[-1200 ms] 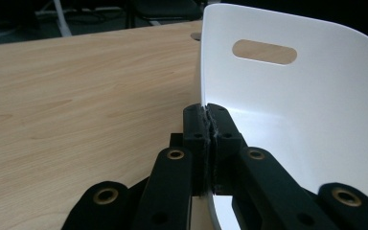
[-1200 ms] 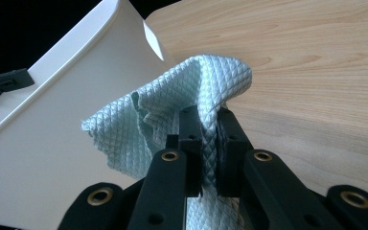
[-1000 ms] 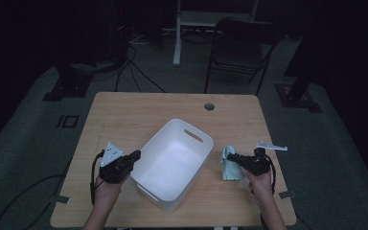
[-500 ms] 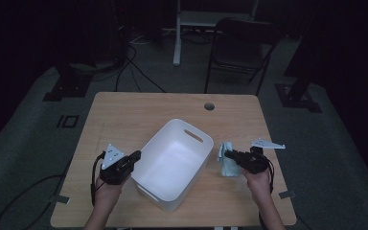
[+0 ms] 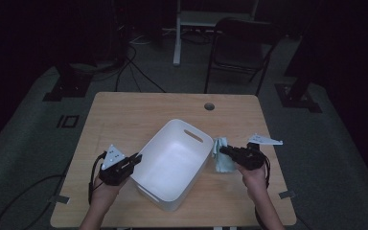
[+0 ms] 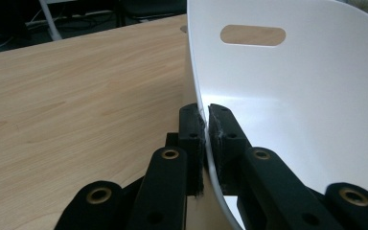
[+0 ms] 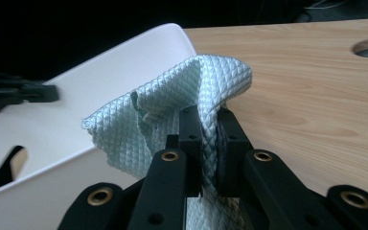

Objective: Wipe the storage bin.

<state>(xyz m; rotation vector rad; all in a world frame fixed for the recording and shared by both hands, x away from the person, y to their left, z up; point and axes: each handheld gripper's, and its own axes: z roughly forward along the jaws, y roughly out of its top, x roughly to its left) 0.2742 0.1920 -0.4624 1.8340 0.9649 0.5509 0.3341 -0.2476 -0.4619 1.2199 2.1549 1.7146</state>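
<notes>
A white plastic tub with handle slots stands on the wooden table. My left gripper is shut on the tub's left rim; in the left gripper view the thin white wall runs between the pinched jaws of the left gripper. My right gripper is shut on a pale green waffle-textured cloth that hangs off the table just right of the tub. In the right gripper view the cloth bunches above the right gripper, with the tub right behind it.
A round cable hole sits near the table's far edge. A dark folding chair and a white frame stand beyond the table. Cables run over the dark floor at the left.
My right gripper has lifted the cloth off the table and carried it a little toward the tub. The left gripper and the tub have stayed put.
</notes>
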